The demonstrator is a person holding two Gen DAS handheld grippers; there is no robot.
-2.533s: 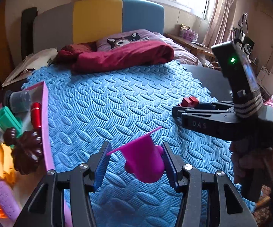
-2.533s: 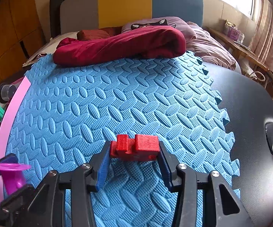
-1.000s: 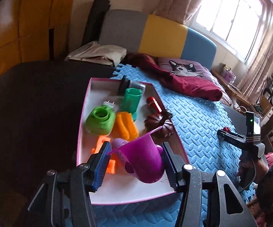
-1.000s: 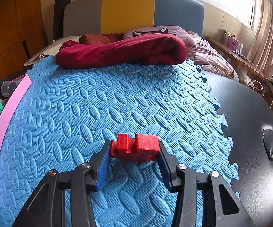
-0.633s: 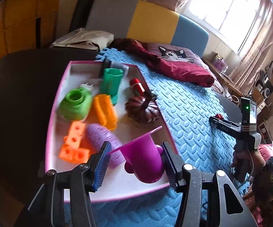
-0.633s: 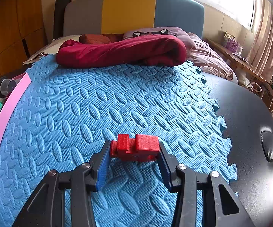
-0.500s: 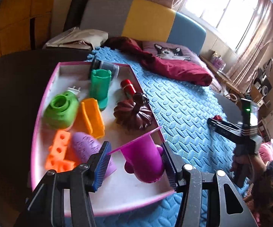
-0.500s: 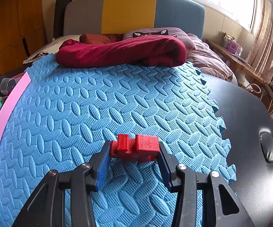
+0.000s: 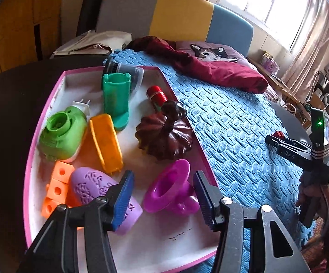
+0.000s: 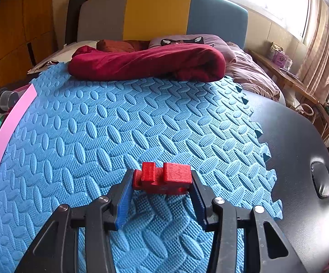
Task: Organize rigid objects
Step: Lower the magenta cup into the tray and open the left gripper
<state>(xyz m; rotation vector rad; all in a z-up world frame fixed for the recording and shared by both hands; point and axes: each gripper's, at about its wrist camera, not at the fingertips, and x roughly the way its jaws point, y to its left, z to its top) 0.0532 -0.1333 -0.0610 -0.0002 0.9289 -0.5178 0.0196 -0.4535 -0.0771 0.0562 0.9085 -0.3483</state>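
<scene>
A blue mat point(image 10: 123, 122) covered the dark table point(image 10: 301, 150). A pink-rimmed tray point(image 9: 57, 95) sat at its left edge, holding a green boot point(image 9: 115, 97), a brown pumpkin point(image 9: 164, 136) and other toys. The left gripper point(image 9: 163, 193) hung over the tray, its jaws opening, the magenta cup point(image 9: 171, 188) lying between them, apparently free of both pads. The right gripper point(image 10: 162, 192) stayed clamped on a red block point(image 10: 164, 177) above the mat.
</scene>
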